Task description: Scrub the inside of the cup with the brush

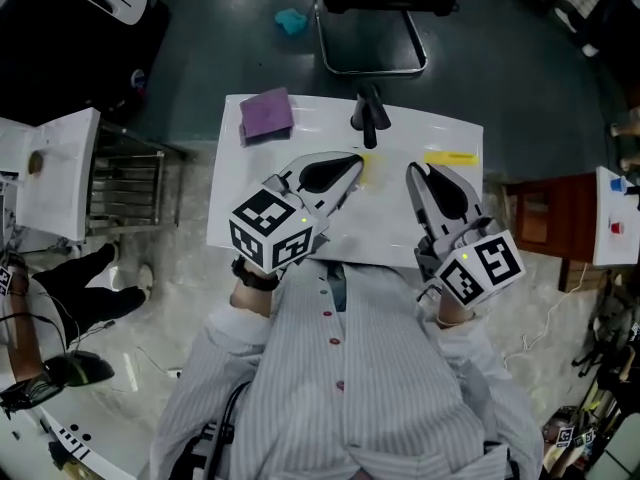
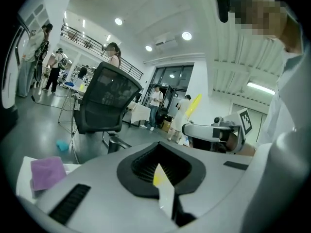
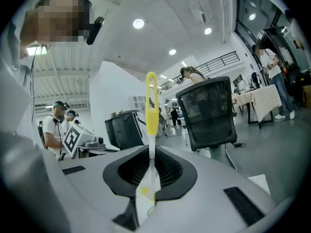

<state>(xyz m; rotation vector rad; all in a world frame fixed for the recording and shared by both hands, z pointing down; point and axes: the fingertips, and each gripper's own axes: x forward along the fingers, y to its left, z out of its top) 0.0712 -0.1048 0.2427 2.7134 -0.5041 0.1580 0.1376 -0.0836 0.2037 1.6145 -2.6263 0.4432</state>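
Seen from above, a person in a striped shirt holds two grippers over the near half of a white desk (image 1: 300, 133). The right gripper (image 1: 415, 176) is closed on the brush (image 3: 151, 115), which stands upright between its jaws with the yellow looped handle on top. The left gripper (image 1: 352, 168) has its jaws together on a thin white piece with a yellow tip (image 2: 163, 186). This may be the cup's wall, but no view shows a recognisable cup. The scrubbing looks not yet begun: the brush is in hand, but the two grippers sit apart, side by side, and the brush meets nothing. Bringing brush and cup together, and the scrubbing itself, are left. The desk is largely bare. A purple cloth (image 1: 266, 114) lies in its far left corner, a dark object (image 1: 368, 118) sits at the middle of the far edge, and a yellow strip (image 1: 452, 157) shows near the far right corner. A black chair (image 1: 372, 28) stands beyond the far edge, and the person's body fills the near edge, so the open room is the desk's middle.
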